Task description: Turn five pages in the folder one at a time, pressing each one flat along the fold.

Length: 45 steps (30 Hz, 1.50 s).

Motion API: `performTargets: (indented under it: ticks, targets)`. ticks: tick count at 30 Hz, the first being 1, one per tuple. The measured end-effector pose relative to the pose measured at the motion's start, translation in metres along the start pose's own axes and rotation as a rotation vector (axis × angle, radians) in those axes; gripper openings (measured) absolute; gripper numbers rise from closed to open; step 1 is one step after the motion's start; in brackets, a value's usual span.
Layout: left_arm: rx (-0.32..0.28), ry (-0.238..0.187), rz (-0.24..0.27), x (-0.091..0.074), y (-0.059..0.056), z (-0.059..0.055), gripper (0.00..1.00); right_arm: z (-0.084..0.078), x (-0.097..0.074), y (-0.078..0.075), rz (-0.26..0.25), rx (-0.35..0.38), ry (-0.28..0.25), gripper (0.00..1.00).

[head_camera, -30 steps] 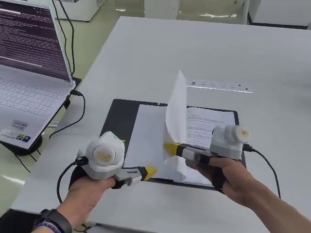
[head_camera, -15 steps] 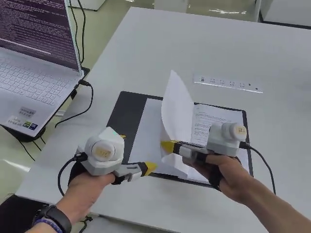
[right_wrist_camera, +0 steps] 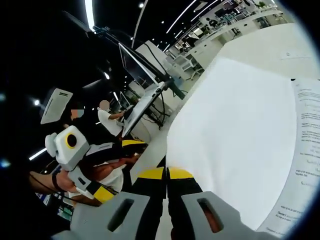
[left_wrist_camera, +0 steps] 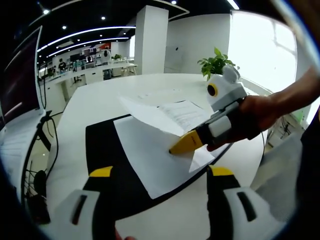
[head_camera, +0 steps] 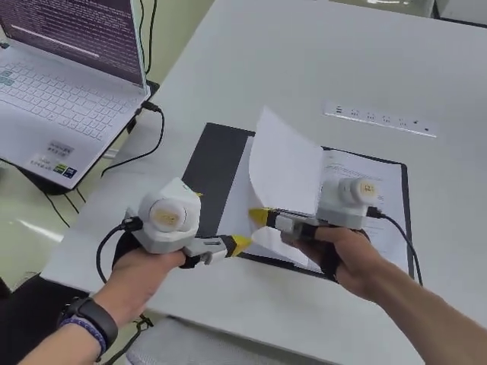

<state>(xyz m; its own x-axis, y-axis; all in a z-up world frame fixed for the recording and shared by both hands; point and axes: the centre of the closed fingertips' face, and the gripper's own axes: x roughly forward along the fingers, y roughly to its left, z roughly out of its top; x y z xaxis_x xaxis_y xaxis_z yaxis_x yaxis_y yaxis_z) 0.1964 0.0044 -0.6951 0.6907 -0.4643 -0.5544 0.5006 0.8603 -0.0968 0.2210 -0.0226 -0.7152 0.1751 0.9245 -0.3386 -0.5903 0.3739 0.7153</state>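
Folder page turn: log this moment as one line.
page: mid-turn, lifted off folder | right gripper: jaws shut on page | left gripper: jaws open, empty, by folder's near edge

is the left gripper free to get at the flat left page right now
Probably yes. The left gripper is open and empty by the folder, the flat page straight ahead. The lifted page, held by the right gripper, stands off to the side.

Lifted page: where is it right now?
Head view: the lifted page arches over the middle of the folder, lower edge pinched by the right tool.
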Motion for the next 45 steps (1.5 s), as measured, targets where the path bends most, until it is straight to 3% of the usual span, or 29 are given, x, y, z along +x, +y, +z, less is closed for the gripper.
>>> performTargets:
  ticks: [11, 22, 28, 30, 35, 43, 45]
  targets:
    - [-0.03, -0.006, 0.008, -0.002, 0.006, -0.006, 0.74, -0.019, 0.028, -0.015, -0.044, 0.046, 0.063, 0.0]
    - [-0.048, -0.002, 0.01, -0.003, 0.01, -0.011, 0.74, -0.037, 0.043, -0.035, -0.088, 0.085, 0.118, 0.01]
    - [-0.065, -0.004, 0.029, -0.006, 0.018, -0.014, 0.72, -0.047, 0.048, -0.034, -0.1, 0.133, 0.137, 0.07]
    - [-0.068, -0.001, 0.031, -0.006, 0.019, -0.015, 0.73, -0.044, 0.048, -0.034, -0.102, 0.132, 0.118, 0.06]
    - [-0.064, 0.004, 0.034, -0.007, 0.022, -0.017, 0.72, -0.042, 0.048, -0.032, -0.072, 0.153, 0.089, 0.13]
    - [-0.067, 0.023, 0.014, -0.005, 0.019, -0.022, 0.72, -0.039, 0.05, -0.025, -0.029, 0.144, 0.083, 0.27]
    - [-0.063, 0.032, 0.004, -0.003, 0.016, -0.023, 0.7, -0.039, 0.05, -0.02, 0.006, 0.153, 0.069, 0.33]
